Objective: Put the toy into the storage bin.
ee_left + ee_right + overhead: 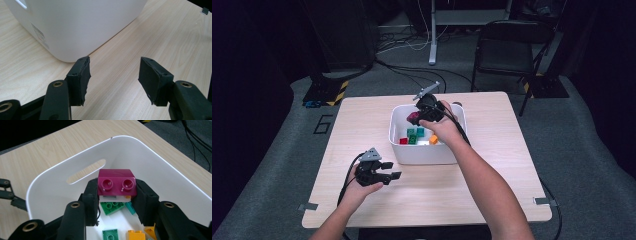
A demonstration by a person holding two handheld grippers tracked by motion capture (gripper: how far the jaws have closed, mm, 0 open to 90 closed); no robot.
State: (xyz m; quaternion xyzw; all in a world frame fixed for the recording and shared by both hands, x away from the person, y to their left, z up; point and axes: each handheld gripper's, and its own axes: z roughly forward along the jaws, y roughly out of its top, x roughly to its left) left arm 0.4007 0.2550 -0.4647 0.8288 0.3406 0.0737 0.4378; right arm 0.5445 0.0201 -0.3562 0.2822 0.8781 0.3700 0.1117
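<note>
A magenta two-stud brick (117,182) is clamped between the black jaws of my right gripper (116,192), which is shut on it above the inside of the white bin (160,172). In the high view that brick (413,118) hangs over the bin's far left part under my right gripper (419,116). Green (113,207), teal and orange (136,235) bricks lie on the bin floor below. My left gripper (395,170) rests near the table's front left, open and with nothing between its jaws, pointing toward the bin's near wall (75,25). Its pads (81,80) hover above bare wood.
The white bin (427,152) stands mid-table with red, green, teal and orange bricks (412,139) inside. Bare wooden table (492,180) lies all around it. A black chair (507,47) and cables are on the floor beyond the far edge.
</note>
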